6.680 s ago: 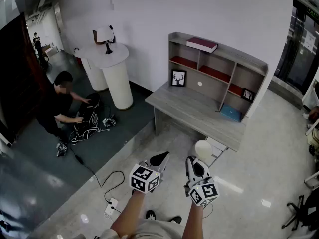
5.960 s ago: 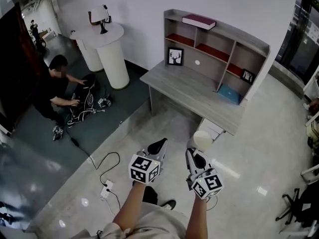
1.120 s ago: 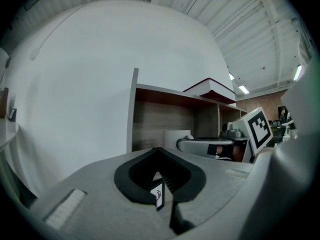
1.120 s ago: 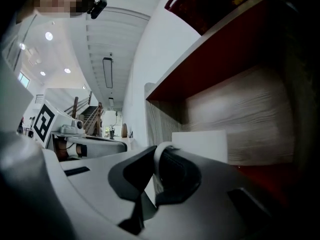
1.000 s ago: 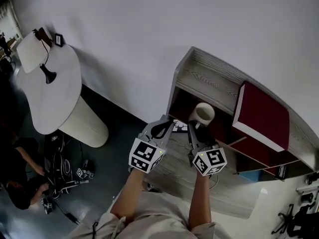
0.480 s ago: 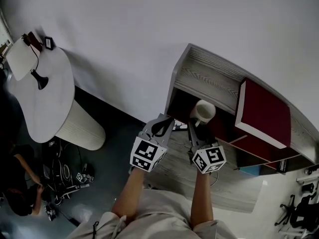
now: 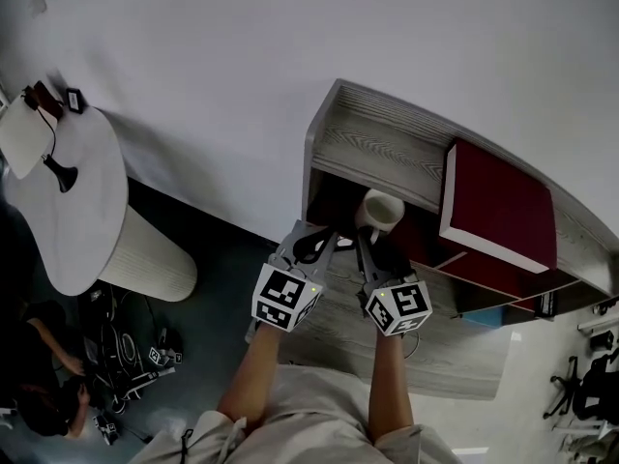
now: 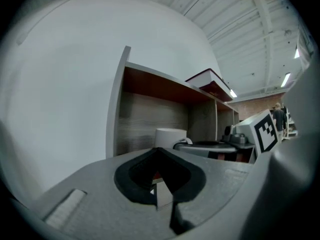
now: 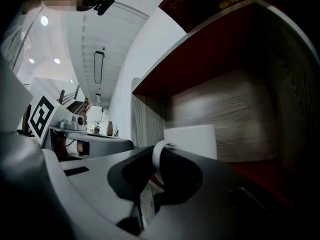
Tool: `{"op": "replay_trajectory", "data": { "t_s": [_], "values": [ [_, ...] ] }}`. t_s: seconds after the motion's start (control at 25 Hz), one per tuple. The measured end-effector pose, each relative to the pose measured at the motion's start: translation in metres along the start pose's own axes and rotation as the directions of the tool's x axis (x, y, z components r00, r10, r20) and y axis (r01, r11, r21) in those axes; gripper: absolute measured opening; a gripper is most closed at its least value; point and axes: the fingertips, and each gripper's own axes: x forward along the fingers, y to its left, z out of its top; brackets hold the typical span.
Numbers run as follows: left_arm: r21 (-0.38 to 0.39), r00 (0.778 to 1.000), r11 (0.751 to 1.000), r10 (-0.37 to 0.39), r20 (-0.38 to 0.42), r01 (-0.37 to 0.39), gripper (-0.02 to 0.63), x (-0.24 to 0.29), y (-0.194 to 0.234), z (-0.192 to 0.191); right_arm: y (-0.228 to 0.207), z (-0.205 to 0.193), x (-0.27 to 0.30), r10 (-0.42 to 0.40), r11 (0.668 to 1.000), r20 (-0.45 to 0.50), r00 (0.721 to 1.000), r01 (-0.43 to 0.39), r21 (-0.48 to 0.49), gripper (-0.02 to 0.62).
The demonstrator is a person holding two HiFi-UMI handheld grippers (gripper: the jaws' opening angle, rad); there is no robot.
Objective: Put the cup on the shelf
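While the right gripper (image 7: 372,247) is clenched on the handle of the plain white ceramic cup (image 7: 380,211), we read this as the placing step. The cup sits at the mouth of the top-left compartment of the grey wooden shelf (image 7: 382,148) with the dark red lining, at 12 o'clock from the gripper in the head view.

We can't tell whether the base touches the compartment floor.

The left gripper (image 7: 311,245) is at 9 o'clock of the right one, jaws together on nothing, and looks idle.

Our call on the next move:
- ease the cup further in
- lower it until the base seats flat on the red floor
- only then let the jaws part and back straight out toward 6 o'clock, so the handle isn't dragged along

The cup is straight-sided, matte white and upright with its mouth up. We see nothing inside it, and its handle loop points back at us.

The dark red hardcover book (image 7: 498,206) on the shelf top lies at 3 o'clock of the cup, clear of the path.
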Motion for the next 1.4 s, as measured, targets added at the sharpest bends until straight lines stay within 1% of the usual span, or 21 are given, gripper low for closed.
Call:
{"op": "replay_trajectory", "data": {
  "t_s": [0.24,0.44,0.8,0.92,1.08,1.24,1.32,1.4],
  "values": [
    [0.008,1.000,1.000,-0.014,0.001,0.014,0.009,0.004,-0.002,0.004,-0.009,-0.001,-0.002,-0.004,1.000,0.004,1.000,0.004,0.026,0.031],
    [0.012,1.000,1.000,-0.023,0.003,0.023,0.009,0.007,-0.002,0.007,-0.009,0.000,0.000,-0.018,1.000,-0.004,1.000,0.018,0.018,0.031],
    [0.007,0.999,0.999,-0.047,-0.018,0.047,0.009,0.013,-0.010,0.001,-0.013,0.001,-0.004,-0.042,0.999,0.004,0.999,0.042,0.027,0.031],
    [0.008,0.999,0.999,-0.047,-0.019,0.047,0.009,0.012,-0.010,0.000,-0.012,0.001,-0.005,-0.036,0.999,0.002,0.999,0.036,0.028,0.036],
    [0.007,0.999,0.999,-0.044,-0.021,0.044,0.009,0.011,-0.010,-0.001,-0.008,0.001,-0.005,-0.002,0.999,0.001,1.000,0.002,0.049,0.071],
    [0.006,0.999,0.999,-0.031,-0.023,0.031,0.009,0.008,-0.007,-0.003,-0.003,-0.001,-0.003,0.056,0.998,-0.050,0.997,-0.054,0.044,0.102],
    [0.002,0.999,1.000,-0.030,-0.024,0.031,0.009,0.009,-0.008,-0.005,-0.005,-0.001,-0.005,0.056,0.998,-0.086,0.995,-0.055,0.012,0.107],
    [0.003,0.999,0.999,-0.036,-0.024,0.036,0.009,0.009,-0.010,-0.006,-0.008,0.000,-0.009,0.033,0.999,-0.103,0.994,-0.035,-0.018,0.107]
  ]
}}
